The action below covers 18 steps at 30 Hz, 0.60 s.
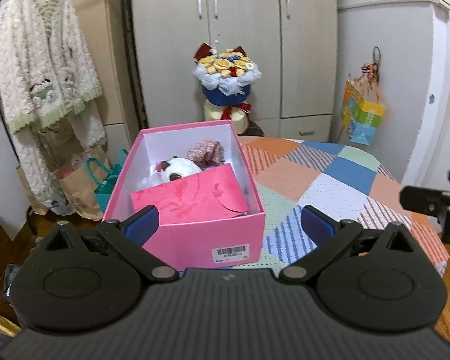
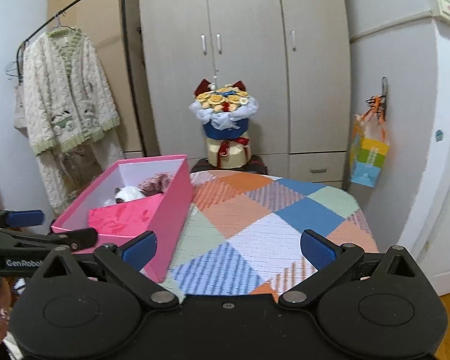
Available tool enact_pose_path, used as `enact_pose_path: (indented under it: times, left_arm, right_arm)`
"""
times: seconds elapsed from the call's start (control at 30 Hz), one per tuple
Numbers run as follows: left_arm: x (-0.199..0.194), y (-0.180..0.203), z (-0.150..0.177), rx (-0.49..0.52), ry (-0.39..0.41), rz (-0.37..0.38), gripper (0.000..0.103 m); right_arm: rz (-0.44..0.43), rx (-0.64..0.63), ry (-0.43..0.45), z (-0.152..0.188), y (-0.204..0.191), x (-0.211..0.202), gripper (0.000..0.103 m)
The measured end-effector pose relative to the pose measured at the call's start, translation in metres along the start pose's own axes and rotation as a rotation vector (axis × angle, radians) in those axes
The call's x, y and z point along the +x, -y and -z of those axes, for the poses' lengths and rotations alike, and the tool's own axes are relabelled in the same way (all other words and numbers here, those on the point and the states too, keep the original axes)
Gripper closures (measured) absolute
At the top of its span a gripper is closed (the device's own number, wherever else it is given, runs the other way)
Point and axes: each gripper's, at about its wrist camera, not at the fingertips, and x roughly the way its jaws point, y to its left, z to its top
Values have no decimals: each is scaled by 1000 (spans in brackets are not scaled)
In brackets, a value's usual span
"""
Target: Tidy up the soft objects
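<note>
Left gripper [image 1: 229, 225] is spread wide with nothing in it, its left pad over the near left corner of the pink box [image 1: 201, 241] and its right pad clear of the box, over the quilt [image 1: 330, 177]. My right gripper [image 2: 228, 250] is also fully released and empty, aimed at bare quilt with the box off to its left. So the box lies dead ahead of my left hand, which is the nearer one. Its long axis runs away from me toward the wardrobe [image 1: 240, 45].

Inside the box, from front to back, sit a red pouch [image 1: 192, 195], a white plush [image 1: 177, 171] and a floral cloth bundle [image 1: 205, 153]. I judge the soft things already gathered there; no loose one shows on the quilt.

Going left to right across the room: a fleecy robe [image 1: 42, 69] on a rail, paper bags [image 1: 81, 189] on the floor, the box at the quilt's left edge, a bouquet [image 1: 226, 75] before the wardrobe, and a colourful bag [image 1: 361, 117] hanging on the wall.
</note>
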Motion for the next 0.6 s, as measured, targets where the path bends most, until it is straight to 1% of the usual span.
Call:
enact_pose_path:
  times: [0.07, 0.17, 0.3, 0.47, 0.6]
  left_arm:
    - [-2, 1, 2, -8, 11, -15, 1]
    - [-5, 2, 5, -16, 26, -27, 1]
    - [-9, 3, 9, -15, 52, -25, 1]
    - [-12, 6, 15, 3, 85, -29, 1]
    - [-9, 6, 20, -1, 93, -27, 1]
  right_arm:
    - [29, -9, 4, 2, 1, -2, 0]
    - [48, -4, 10, 5, 5, -6, 0]
    - [78, -36, 22, 13, 1, -9, 0]
    - [54, -34, 46, 18, -2, -15, 0]
    - [81, -52, 63, 20, -6, -14, 0]
